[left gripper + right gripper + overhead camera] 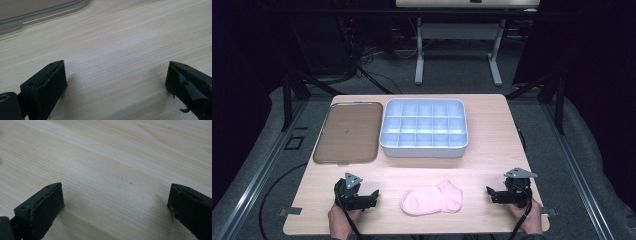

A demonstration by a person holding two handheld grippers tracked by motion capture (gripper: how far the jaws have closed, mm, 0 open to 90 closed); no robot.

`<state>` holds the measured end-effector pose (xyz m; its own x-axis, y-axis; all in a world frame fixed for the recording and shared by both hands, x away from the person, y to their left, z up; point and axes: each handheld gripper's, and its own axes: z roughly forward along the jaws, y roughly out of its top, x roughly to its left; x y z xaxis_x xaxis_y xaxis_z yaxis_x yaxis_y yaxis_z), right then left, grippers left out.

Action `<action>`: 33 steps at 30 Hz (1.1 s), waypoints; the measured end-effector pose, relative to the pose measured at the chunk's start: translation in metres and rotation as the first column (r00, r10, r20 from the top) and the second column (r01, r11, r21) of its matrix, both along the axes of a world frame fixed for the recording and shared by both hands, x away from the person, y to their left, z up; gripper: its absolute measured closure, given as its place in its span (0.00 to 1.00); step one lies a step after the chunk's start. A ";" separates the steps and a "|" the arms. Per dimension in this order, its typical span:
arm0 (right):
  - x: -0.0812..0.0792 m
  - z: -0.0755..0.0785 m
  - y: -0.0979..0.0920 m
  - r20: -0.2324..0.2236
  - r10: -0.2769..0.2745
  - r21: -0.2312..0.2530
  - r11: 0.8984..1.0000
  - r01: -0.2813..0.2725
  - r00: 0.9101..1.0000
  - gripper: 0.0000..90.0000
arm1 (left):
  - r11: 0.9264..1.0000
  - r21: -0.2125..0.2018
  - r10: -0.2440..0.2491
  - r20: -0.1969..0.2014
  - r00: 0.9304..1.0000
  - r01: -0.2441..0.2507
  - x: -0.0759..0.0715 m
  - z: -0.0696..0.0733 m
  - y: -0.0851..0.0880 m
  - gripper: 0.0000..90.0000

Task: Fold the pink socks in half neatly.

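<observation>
A pink sock lies flat near the table's front edge, between the two grippers. To its left, my left gripper rests on the table, held by a hand, jaws wide apart with bare wood between them. On the sock's right, my right gripper also stands open over bare wood. Neither gripper touches the sock. A grey-blue divided organizer box sits at the back centre, its compartments empty.
A brown tray lies left of the organizer; its rim shows at the top of the left gripper view as the tray edge. The wooden table has bare surface on the right. Cables trail off the front edge.
</observation>
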<state>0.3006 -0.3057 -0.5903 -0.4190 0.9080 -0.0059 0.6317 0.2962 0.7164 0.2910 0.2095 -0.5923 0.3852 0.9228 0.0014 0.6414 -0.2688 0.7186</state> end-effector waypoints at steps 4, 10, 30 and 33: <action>0.000 0.001 0.001 0.001 -0.007 -0.011 1.000 0.007 1.000 0.00 | 1.000 -0.001 0.002 0.001 1.000 -0.002 0.000 0.000 0.000 0.03; 0.001 0.001 0.002 -0.009 -0.009 0.003 1.000 0.009 1.000 0.01 | 1.000 -0.002 0.005 -0.001 1.000 -0.005 0.000 0.000 0.000 0.03; 0.002 0.003 0.004 -0.011 0.001 0.010 1.000 -0.001 1.000 0.09 | 1.000 0.007 0.020 -0.008 1.000 -0.020 0.000 0.001 -0.001 0.03; -0.001 0.005 0.004 -0.008 0.007 0.027 1.000 -0.007 1.000 0.12 | 1.000 0.005 0.024 -0.014 1.000 -0.024 -0.001 0.001 -0.002 0.00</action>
